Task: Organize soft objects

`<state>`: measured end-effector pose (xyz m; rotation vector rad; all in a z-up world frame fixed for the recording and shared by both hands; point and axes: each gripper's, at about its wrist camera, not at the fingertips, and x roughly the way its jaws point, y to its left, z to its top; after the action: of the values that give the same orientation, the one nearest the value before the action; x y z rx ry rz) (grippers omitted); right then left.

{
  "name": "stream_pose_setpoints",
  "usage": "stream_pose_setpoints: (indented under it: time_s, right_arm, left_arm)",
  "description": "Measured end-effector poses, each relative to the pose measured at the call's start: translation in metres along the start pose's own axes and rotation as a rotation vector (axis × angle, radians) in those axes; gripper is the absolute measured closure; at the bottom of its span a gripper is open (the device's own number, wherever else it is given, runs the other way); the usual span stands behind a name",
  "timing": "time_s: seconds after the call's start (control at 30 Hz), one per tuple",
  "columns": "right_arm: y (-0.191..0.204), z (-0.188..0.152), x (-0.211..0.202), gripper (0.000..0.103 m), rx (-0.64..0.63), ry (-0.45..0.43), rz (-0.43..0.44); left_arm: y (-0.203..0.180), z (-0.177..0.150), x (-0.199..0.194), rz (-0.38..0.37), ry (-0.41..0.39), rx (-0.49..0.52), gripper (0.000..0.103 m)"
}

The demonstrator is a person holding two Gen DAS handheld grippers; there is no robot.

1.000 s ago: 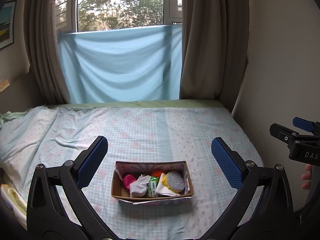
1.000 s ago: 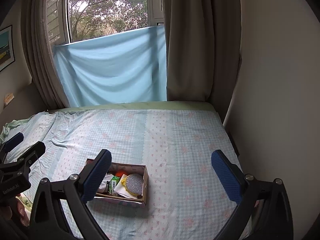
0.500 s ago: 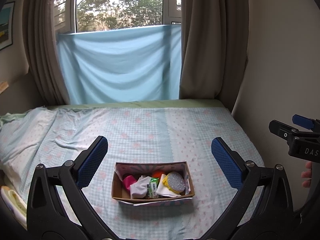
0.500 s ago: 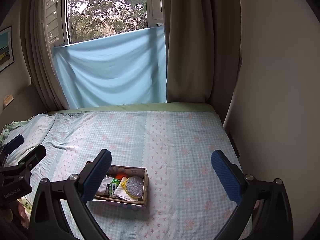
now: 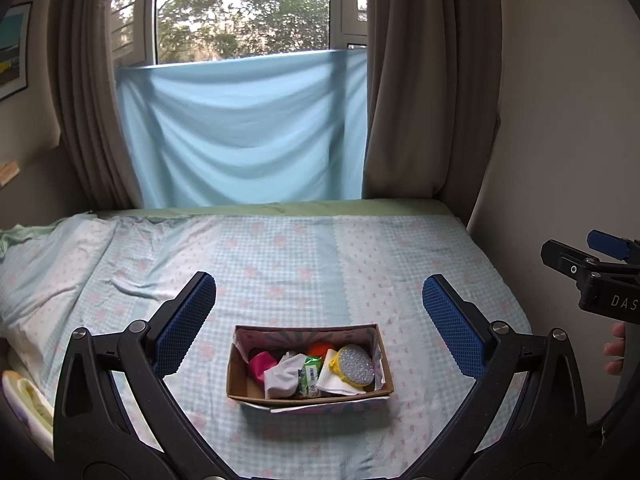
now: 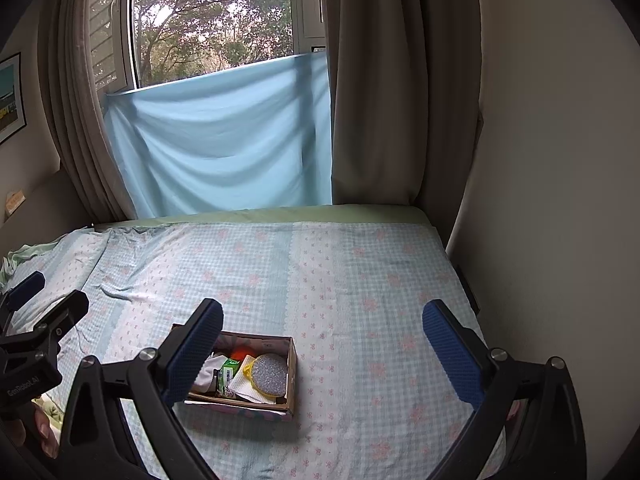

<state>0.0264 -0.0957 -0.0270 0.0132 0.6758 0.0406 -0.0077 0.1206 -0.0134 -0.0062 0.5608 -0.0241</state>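
A cardboard box sits on the bed near its front edge. In it lie a pink soft item, a white sock, a green packet, an orange item, a white cloth and a yellow-rimmed round scrubber. My left gripper is open and empty, hovering above and in front of the box. My right gripper is open and empty, to the right of the box. Its left finger hides the box's left part.
The bed has a checked light-blue sheet, wrinkled at the left. A blue cloth hangs over the window between brown curtains. A wall borders the bed on the right. The other gripper shows at each view's side.
Both views have shifted slightly; the box sits a little lower and nearer in the right wrist view. Both grippers stay open.
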Motion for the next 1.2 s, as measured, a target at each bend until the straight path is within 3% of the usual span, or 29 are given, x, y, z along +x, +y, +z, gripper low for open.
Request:
stream_pose_setpoints:
  time_s: [0.87,1.2]
  right_arm:
    - [0.0048,-0.0004,0.0002,0.003,-0.004,-0.007,-0.005]
    - [0.0036,0.0006,0.0011,0.003,-0.001,-0.008,-0.004]
  left_arm:
    - [-0.0028,0.0007,0.0005,0.028,-0.021,0.026,0.0]
    - [-0.0009,0.0023,-0.0054,-0.003,-0.064,0.005,0.0]
